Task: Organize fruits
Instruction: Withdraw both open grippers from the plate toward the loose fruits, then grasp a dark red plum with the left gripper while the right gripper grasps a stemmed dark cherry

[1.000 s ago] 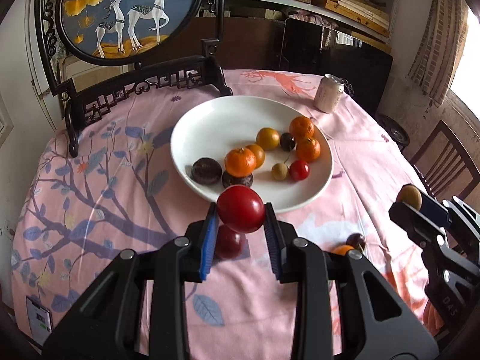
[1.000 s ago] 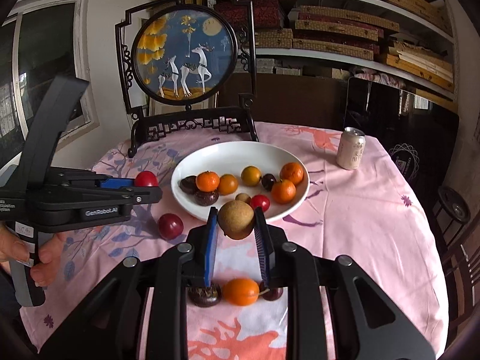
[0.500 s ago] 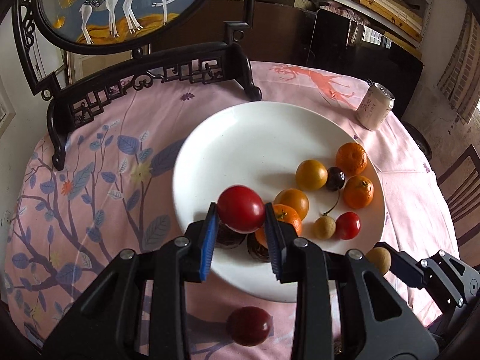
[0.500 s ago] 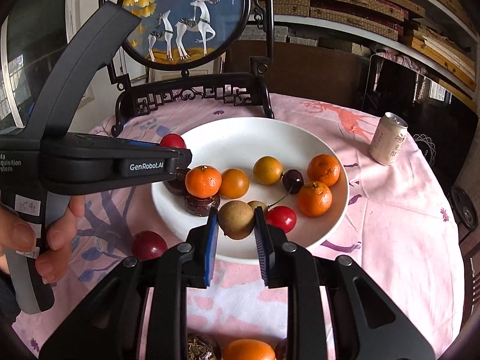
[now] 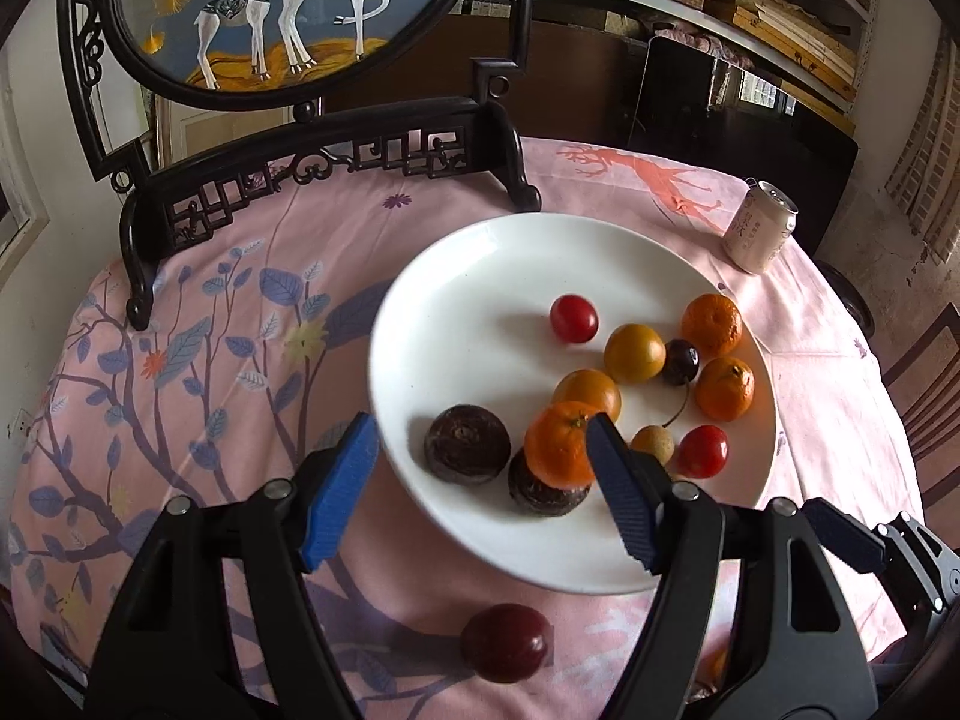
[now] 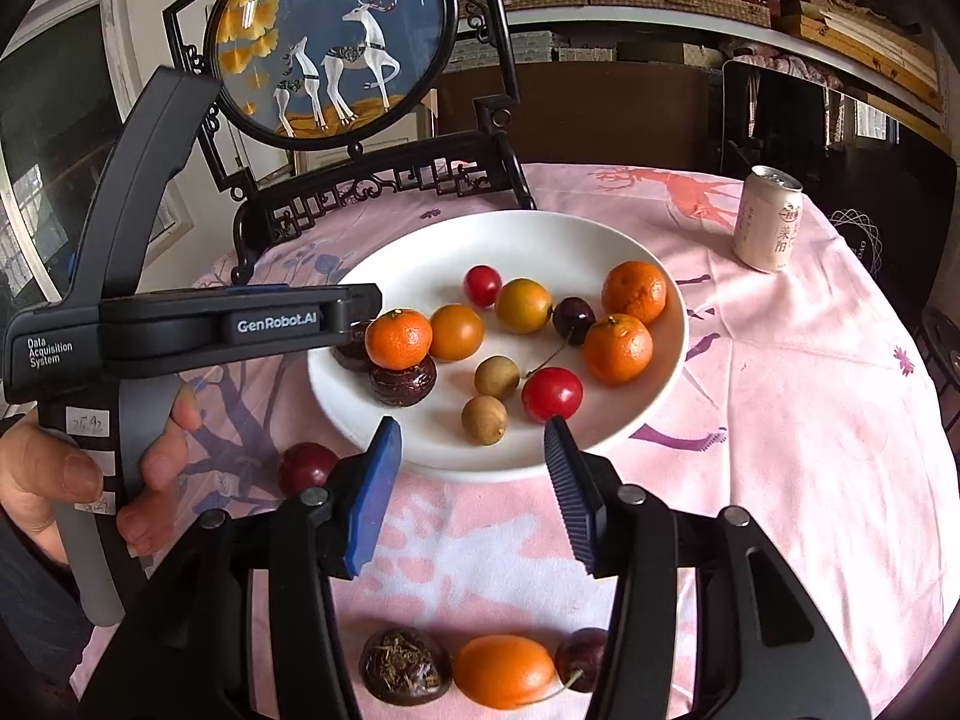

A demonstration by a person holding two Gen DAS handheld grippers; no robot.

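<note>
Both grippers' jaws are opening, empty, above the white plate (image 5: pixel 420 300) of fruit. Only the right wrist view shows the hand (image 6: pixel 54 480) and three near fruits on the cloth.

left gripper (image 5: pixel 483 483), right gripper (image 6: pixel 474 483): jaws opening, nothing between.

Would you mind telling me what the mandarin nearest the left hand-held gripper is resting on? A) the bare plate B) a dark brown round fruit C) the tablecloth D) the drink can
B: in the right wrist view the mandarin sits on top of a dark brown round fruit on the white plate.
</note>
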